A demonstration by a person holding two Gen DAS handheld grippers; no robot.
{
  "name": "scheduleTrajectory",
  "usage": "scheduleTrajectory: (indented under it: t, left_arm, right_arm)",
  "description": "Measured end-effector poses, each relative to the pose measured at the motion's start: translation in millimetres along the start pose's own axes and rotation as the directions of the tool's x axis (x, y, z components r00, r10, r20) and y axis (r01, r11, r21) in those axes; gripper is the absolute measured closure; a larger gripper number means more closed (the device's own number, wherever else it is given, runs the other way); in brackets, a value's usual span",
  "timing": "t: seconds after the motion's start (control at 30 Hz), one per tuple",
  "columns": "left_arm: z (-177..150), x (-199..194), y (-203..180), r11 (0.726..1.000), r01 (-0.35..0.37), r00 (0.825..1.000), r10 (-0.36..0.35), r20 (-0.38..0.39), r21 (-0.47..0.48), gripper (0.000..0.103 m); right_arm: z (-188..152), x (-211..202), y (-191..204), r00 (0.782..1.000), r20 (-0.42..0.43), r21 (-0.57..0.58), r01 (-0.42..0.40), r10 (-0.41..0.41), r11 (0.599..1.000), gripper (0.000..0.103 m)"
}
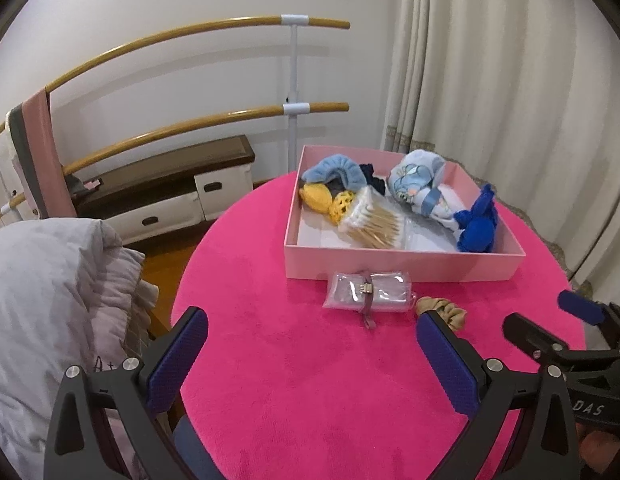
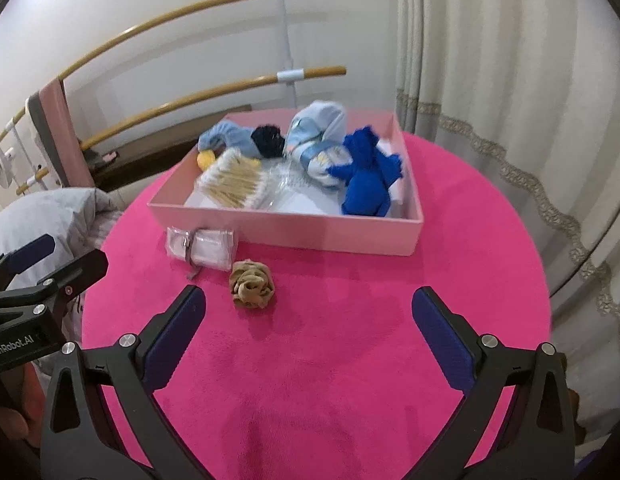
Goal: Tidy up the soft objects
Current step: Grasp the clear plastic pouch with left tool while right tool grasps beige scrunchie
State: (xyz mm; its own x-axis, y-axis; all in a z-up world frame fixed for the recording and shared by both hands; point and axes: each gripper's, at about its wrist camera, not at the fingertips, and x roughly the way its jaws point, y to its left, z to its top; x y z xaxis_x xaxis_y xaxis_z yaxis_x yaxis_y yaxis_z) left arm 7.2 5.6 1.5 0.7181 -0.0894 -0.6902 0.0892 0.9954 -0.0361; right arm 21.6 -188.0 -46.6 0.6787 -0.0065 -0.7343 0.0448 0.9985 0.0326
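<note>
Left tongs [image 1: 312, 344], marked "GenRobot.AI", and right tongs [image 2: 309, 326] gape wide, empty, above pink surface [image 2: 330, 380]; cream curtains [image 2: 490, 60] behind.

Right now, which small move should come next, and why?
Probably bring the right gripper forward and down over the tan scrunchie. Both grippers are open and hold nothing, and the scrunchie lies on the pink tabletop, outside the pink box that already holds other soft items. It sits just ahead of the right fingers.
</note>
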Motion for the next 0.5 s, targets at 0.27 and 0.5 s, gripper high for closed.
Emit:
scheduleTrajectory:
  t: [0.27,0.5]
  left_arm:
    - [2,42,5,1.000,-0.019,0.999,0.020,-0.045,0.012,0.000]
    - [4,70,8,1.000,-0.008,0.997,0.009,-0.072,0.014,0.000]
  right_arm:
    - [2,42,9,0.996,-0.084,-0.023,-0.046,0.044,0.999,0.017]
    - [5,70,19,0.985,-0.142,-0.051,-0.108,0.100,0.993,0.029]
